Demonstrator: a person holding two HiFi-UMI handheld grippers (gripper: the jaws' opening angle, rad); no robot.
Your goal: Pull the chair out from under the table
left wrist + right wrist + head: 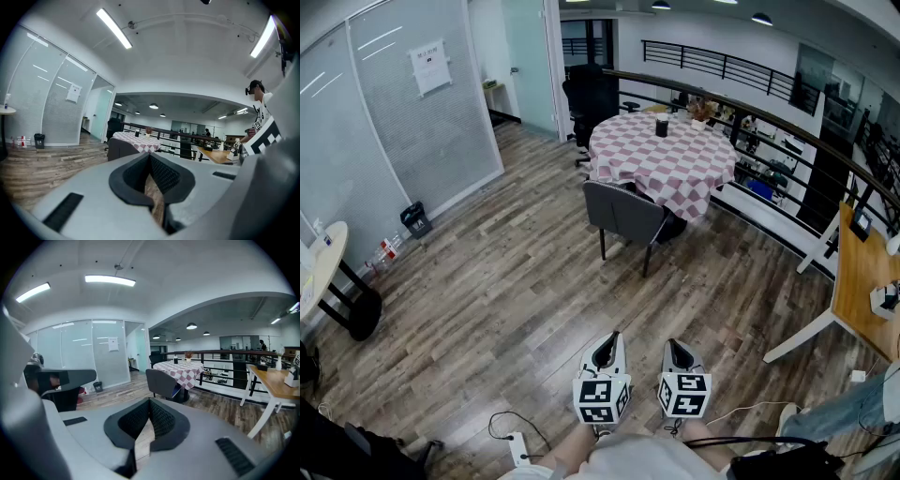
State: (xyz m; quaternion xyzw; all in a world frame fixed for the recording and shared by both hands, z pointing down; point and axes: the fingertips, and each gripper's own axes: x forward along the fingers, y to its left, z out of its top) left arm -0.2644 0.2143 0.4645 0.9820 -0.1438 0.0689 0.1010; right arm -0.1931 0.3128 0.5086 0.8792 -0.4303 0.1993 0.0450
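Both grippers low by our body, well apart from the chair (623, 214). Left gripper (609, 339): jaws closed tip to tip, nothing between. Right gripper (677, 345): same. Chair is tucked against the near edge of the round checkered table (694, 187), backrest toward us.

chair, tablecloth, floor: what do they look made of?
Chair: grey matte shell, fabric or plastic, can't tell which. Its legs are thin and dark, probably metal.
Tablecloth: cloth, red-and-white check, drapes in folds.
Floor: grained planks with a slight sheen, wood or laminate.
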